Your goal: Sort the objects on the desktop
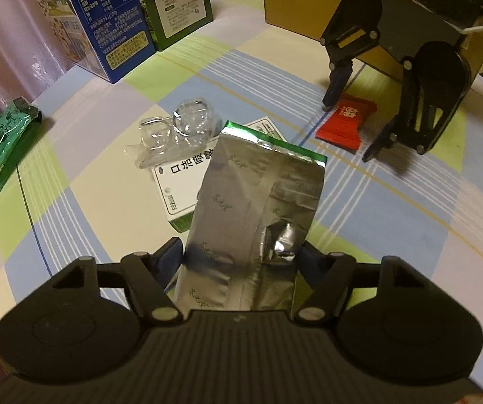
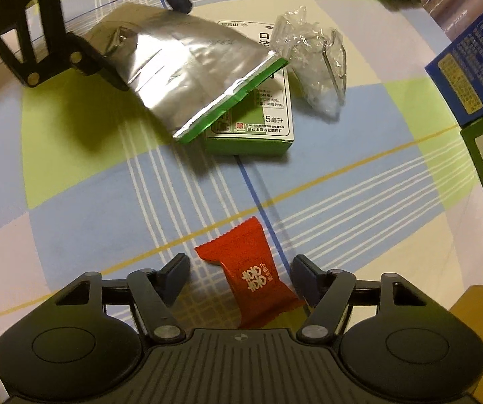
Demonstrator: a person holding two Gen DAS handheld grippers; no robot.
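Left claw [image 1: 241, 256] pinches a silver pouch [image 1: 254, 202]; right claw [image 2: 239, 279] is spread around a red candy [image 2: 251, 276] on the counter [image 2: 73, 185].

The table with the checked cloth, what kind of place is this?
Most likely a home, a dining or living-room table. The plaid tablecloth, the food cartons standing at the back and a red candy beside a medicine box all suggest household clutter.

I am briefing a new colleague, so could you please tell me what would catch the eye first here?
The silver foil pouch, clamped in the left gripper, is lifted over the green-and-white medicine box. Next is the red candy packet, lying on the checked cloth between the open fingers of the right gripper.
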